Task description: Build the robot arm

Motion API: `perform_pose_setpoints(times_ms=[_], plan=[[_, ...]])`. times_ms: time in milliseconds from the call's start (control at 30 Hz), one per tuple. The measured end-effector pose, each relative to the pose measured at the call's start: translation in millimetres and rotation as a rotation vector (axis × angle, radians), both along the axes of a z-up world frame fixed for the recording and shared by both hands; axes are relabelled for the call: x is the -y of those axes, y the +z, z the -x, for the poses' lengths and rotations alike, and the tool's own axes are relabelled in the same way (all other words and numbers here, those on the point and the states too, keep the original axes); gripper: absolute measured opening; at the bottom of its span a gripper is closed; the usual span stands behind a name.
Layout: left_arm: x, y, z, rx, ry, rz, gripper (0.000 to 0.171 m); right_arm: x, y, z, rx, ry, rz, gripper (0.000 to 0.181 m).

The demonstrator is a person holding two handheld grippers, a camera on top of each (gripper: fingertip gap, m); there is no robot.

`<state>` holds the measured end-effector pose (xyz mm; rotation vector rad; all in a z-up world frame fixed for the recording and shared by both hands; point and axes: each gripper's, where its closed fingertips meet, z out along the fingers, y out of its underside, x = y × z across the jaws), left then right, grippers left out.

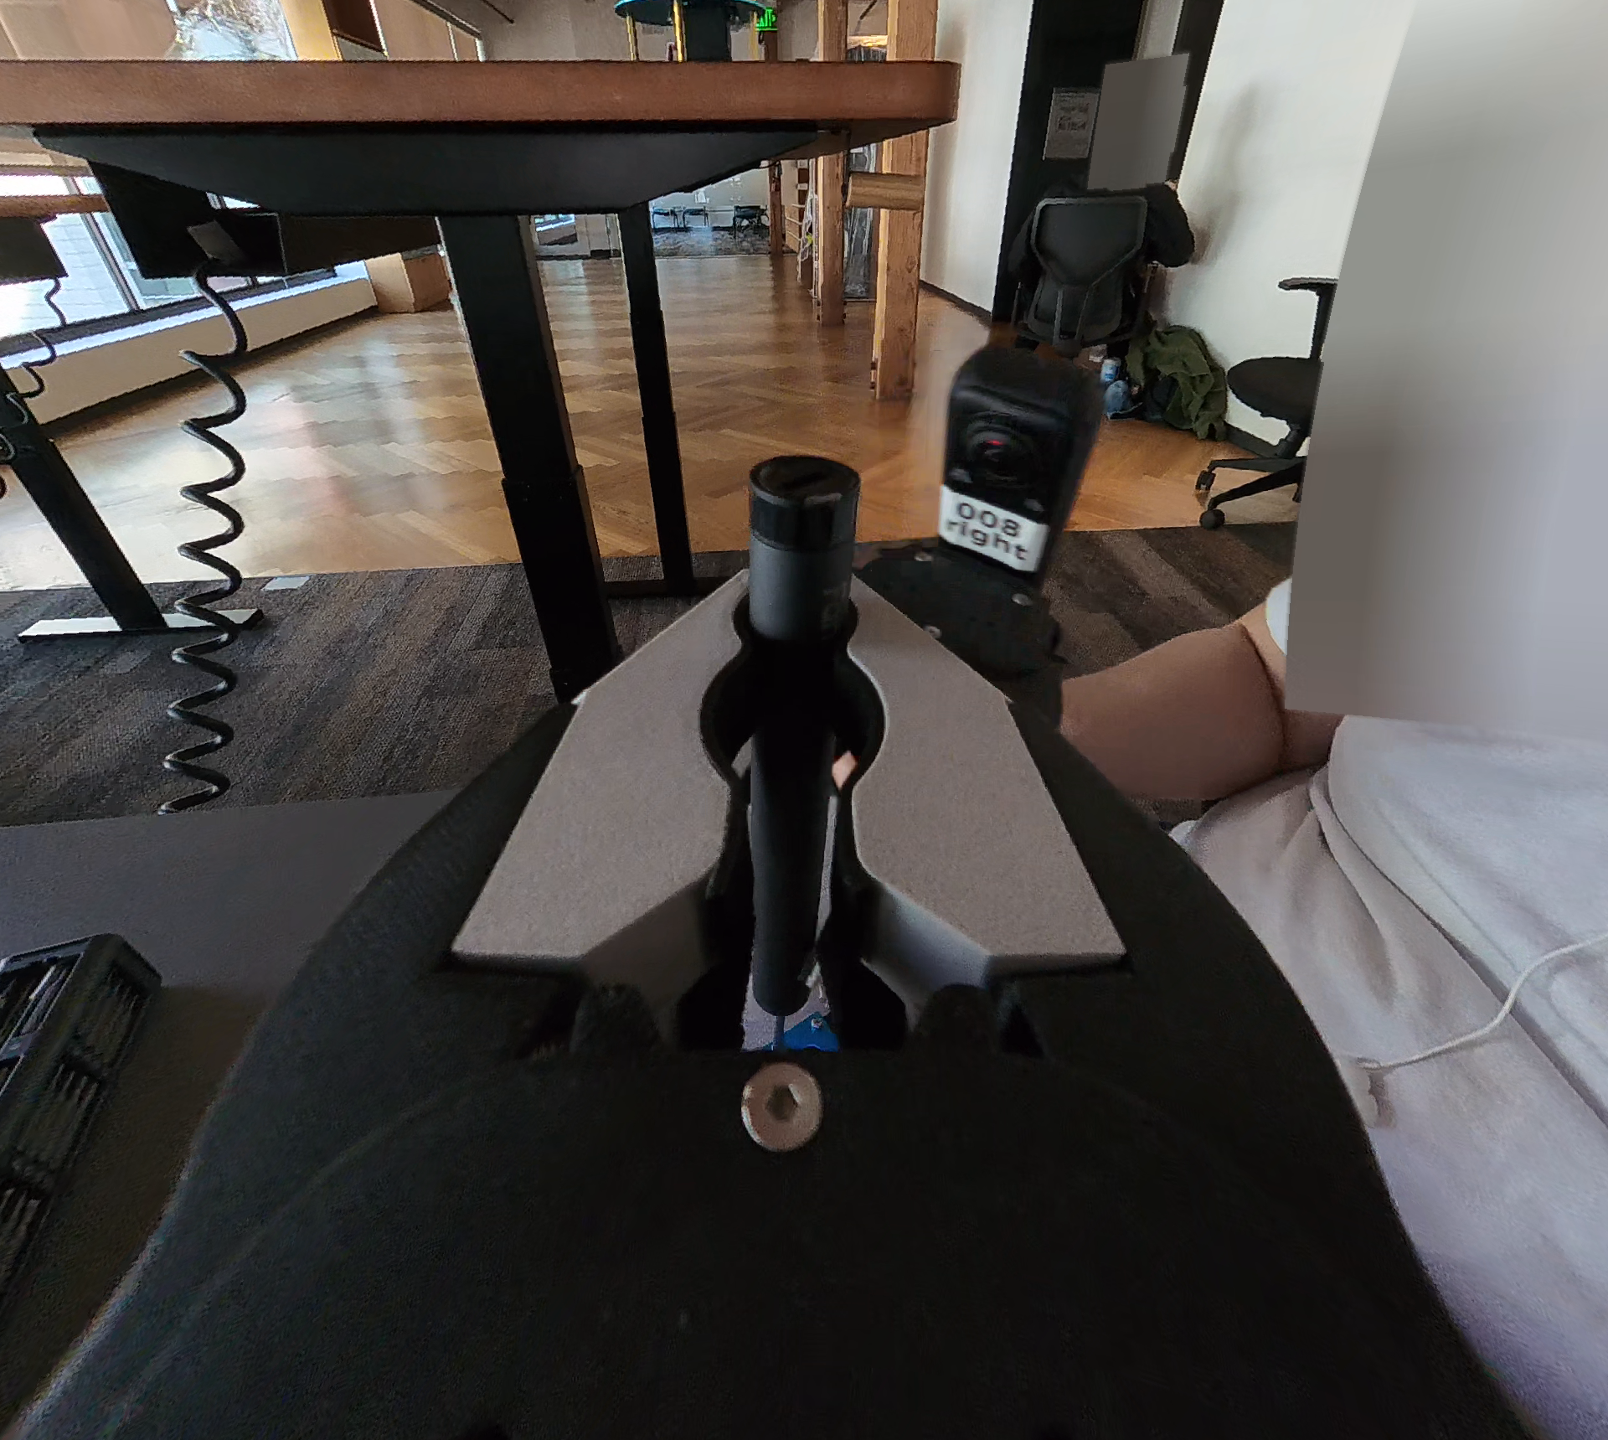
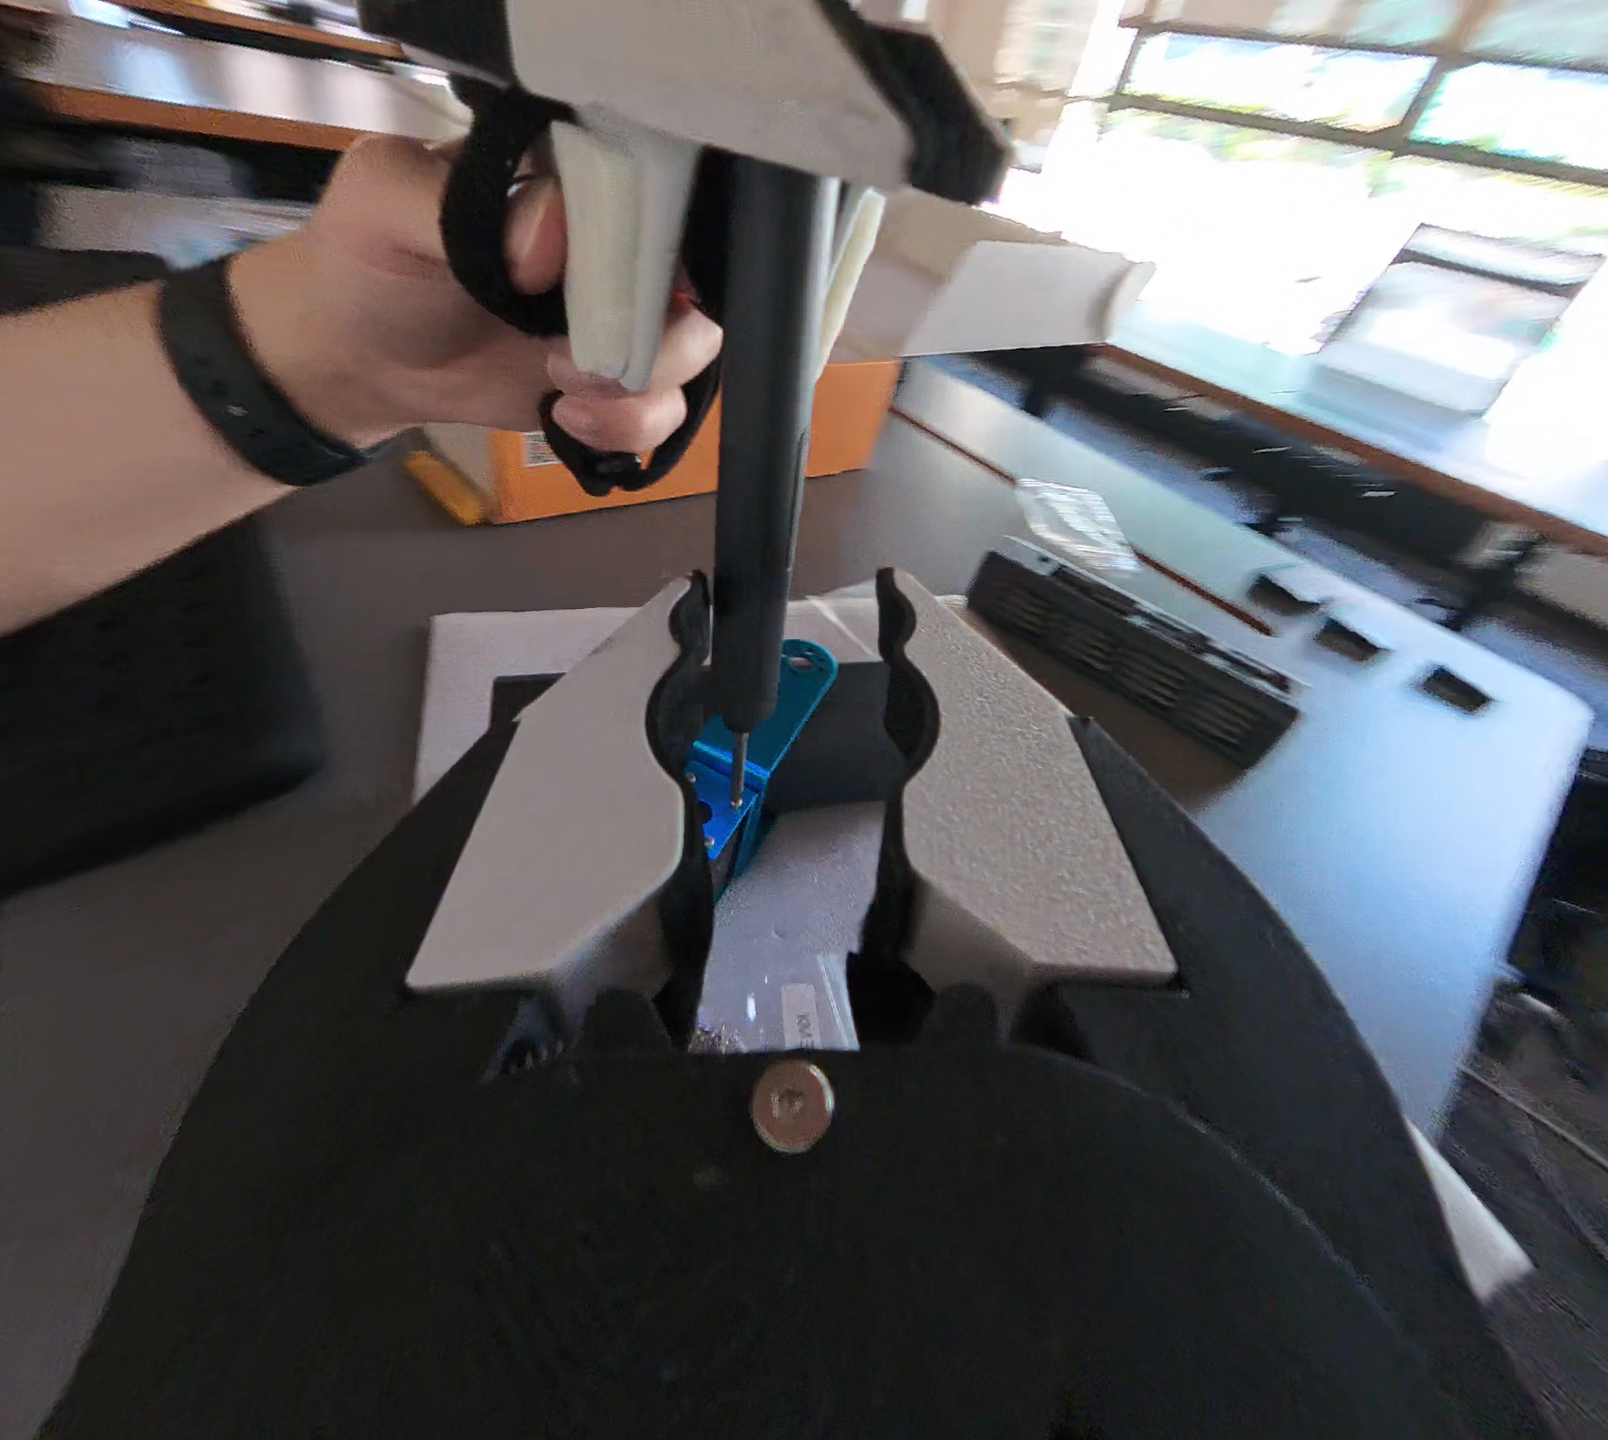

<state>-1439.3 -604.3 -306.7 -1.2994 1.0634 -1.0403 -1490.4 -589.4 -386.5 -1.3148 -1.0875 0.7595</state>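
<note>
Left fingers (image 1: 796,667) clamp slim black screwdriver (image 1: 787,789); right fingers (image 2: 787,667) apart, straddling blue bracket (image 2: 740,780).

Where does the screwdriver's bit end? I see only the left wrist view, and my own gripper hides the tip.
Observer: The screwdriver stands upright; its bit meets the top of a blue bracket.
Operator: Does the right gripper hold that bracket?
Observer: No, it is open. The bracket lies between its fingers, nearer one of them.
Operator: What is under the bracket?
Observer: A black block, on a white foam pad.
</note>
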Motion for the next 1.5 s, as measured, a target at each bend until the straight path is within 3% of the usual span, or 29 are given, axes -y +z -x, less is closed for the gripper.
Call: perform_pose_setpoints(times_ms=[133, 233, 300, 400, 567, 700, 733, 833, 900, 967, 1033, 1167, 1300, 1500], plan=[[-1, 0, 2, 0.0, -0.005, 0.009, 0.009, 7, 1, -13, -0.038, -0.22, -0.089, 0.038], [0, 0, 2, 0.012, -0.012, 0.017, 0.009, 10, 12, -14, -0.069, -0.256, -0.151, 0.037], [0, 0, 1, 0.01, -0.017, 0.016, 0.009, 12, 11, -6, -0.055, -0.198, -0.138, 0.039], [3, 0, 0, 0.004, -0.042, 0.016, 0.01, 21, 8, 8, -0.053, 0.008, -0.053, 0.046], [9, -1, -5, -0.014, -0.112, 0.023, 0.01, 13, 8, 4, -0.038, 0.242, 0.09, 0.04], [7, -1, -4, -0.007, -0.115, 0.026, 0.01, 0, 7, -2, -0.056, 0.132, 0.195, 0.046], [9, -1, -3, -0.003, -0.125, 0.024, 0.01, 6, 8, -2, -0.069, 0.109, 0.159, 0.047], [9, 0, 1, 0.008, -0.126, 0.025, 0.01, 4, 8, -15, -0.102, -0.141, 0.034, 0.039], [8, 0, 3, 0.015, -0.119, 0.028, 0.01, 13, 20, -22, -0.163, -0.229, -0.087, 0.031], [7, 1, 4, 0.025, -0.115, 0.029, 0.009, 12, 25, -22, -0.111, -0.297, -0.219, 0.033], [5, 1, 5, 0.038, -0.109, 0.036, 0.009, 12, 23, -13, -0.081, -0.28, -0.197, 0.041], [2, 1, 3, 0.042, -0.1, 0.043, 0.009, 6, 15, 1, -0.11, -0.251, -0.052, 0.035], [3, 1, -1, 0.029, -0.096, 0.036, 0.01, 2, 10, 0, -0.076, -0.28, -0.068, 0.018], [5, 0, -8, 0.008, -0.092, 0.027, 0.01, 2, 8, -3, -0.058, -0.288, -0.082, 0.017]])
